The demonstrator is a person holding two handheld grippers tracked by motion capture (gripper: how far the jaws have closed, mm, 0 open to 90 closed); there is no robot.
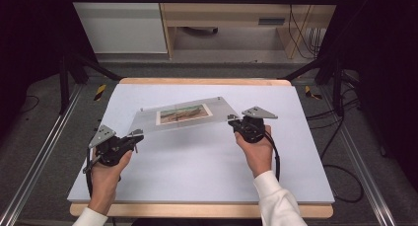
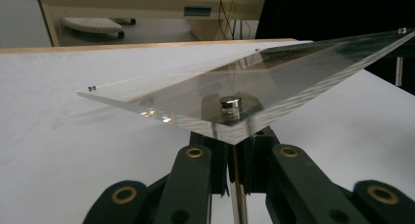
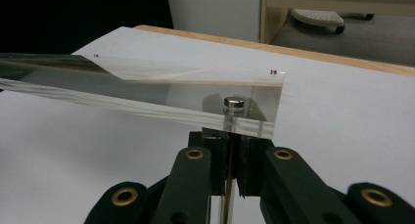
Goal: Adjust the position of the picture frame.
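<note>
**Clear frame held by two corners – feels sketchy**

So the clear acrylic photo frame point(image 1: 180, 115) is up off the white mat point(image 1: 197, 162), carried between both grippers. The left gripper point(image 1: 134, 135) is clamped onto the near-left corner, and the right gripper point(image 1: 231, 119) is clamped onto the near-right corner. In both gripper views the black jaws are squeezed tight right at the panel's edge, just under a little silver magnet stud point(image 2: 229, 105) that sits in the corner (same on the other side point(image 3: 234, 105)). The frame hangs tilted, far edge a bit higher on the right, with the printed photo point(image 1: 183, 113) sandwiched in the middle.

What I'd worry about:

- Each grip is on a tiny bit of slick acrylic. If either hand twists or the two drift apart, a corner could slide right out and the whole thing drops onto the table point(image 1: 202, 81).
- The panels look held together only by those corner magnets. Squeezing near them or flexing the sheet could pop the layers apart and let the photo slip.
- The hands need to move in sync. One going faster than the other puts a twist on the frame, and acrylic scratches or chips easily if a corner hits the mat.
</note>
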